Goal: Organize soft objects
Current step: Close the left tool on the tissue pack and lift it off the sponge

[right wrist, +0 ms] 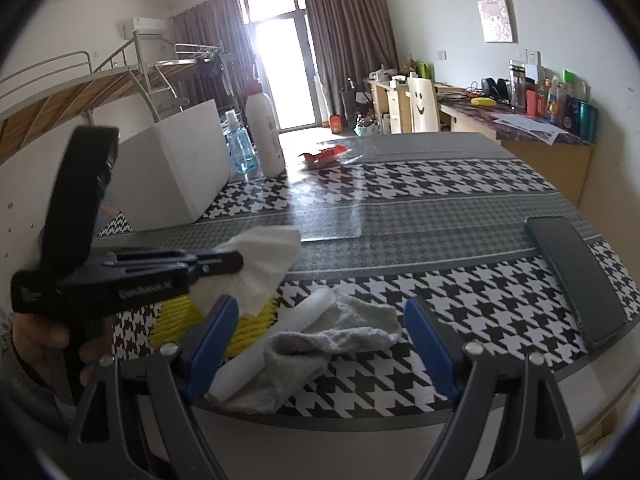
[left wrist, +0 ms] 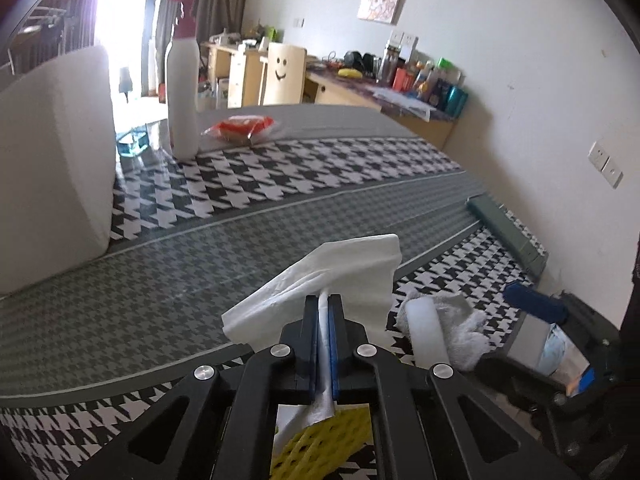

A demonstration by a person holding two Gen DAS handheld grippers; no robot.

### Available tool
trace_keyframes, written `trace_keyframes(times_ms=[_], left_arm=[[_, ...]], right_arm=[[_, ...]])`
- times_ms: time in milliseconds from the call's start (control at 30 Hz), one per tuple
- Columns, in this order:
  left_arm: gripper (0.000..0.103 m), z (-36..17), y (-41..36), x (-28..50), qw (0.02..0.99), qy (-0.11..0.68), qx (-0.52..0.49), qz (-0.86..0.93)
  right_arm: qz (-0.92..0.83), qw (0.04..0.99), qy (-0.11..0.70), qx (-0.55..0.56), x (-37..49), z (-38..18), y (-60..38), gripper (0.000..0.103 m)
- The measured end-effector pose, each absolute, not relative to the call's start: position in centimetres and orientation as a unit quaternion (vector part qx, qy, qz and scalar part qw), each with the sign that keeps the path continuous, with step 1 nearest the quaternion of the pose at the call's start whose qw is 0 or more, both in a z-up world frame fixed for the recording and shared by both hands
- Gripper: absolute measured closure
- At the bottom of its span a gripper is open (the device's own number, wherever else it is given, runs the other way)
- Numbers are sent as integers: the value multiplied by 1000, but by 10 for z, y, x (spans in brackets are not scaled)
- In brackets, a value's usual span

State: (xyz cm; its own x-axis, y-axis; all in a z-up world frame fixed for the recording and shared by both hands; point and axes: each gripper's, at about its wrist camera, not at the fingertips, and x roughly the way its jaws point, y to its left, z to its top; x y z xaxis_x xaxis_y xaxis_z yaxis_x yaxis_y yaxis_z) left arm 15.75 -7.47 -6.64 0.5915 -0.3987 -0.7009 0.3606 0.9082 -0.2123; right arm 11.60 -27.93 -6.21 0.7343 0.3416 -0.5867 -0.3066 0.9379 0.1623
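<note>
My left gripper (left wrist: 324,300) is shut on a white tissue (left wrist: 328,276), which fans out above its fingertips over the table. Beneath it lies a yellow woven cloth (left wrist: 320,444). From the right wrist view the left gripper (right wrist: 236,260) shows at the left, holding the tissue (right wrist: 264,264) over the yellow cloth (right wrist: 176,312). A grey rag (right wrist: 332,336) lies crumpled near the table's front edge with a white foam tube (right wrist: 276,340) resting on it. My right gripper (right wrist: 320,332) stands open just above the rag and tube, touching neither.
A white box (right wrist: 176,168) stands at the left with a blue bottle (right wrist: 240,148) and a white pump bottle (right wrist: 266,132) beside it. A red packet (right wrist: 324,155) lies further back. A dark flat case (right wrist: 576,280) lies at the right edge of the houndstooth tablecloth (right wrist: 460,184).
</note>
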Motion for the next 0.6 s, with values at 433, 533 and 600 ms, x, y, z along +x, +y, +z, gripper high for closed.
trace_keyframes(times_ms=[433, 533, 600], left_arm=[[99, -50, -43, 142, 913, 362, -25, -186], [98, -50, -38, 141, 914, 362, -28, -182], [98, -51, -35, 141, 915, 362, -28, -176]], right_arm=[[212, 922, 323, 10, 117, -60, -250, 15], [218, 920, 327, 8, 120, -60, -242, 15], [224, 917, 330, 6, 121, -61, -238, 15]])
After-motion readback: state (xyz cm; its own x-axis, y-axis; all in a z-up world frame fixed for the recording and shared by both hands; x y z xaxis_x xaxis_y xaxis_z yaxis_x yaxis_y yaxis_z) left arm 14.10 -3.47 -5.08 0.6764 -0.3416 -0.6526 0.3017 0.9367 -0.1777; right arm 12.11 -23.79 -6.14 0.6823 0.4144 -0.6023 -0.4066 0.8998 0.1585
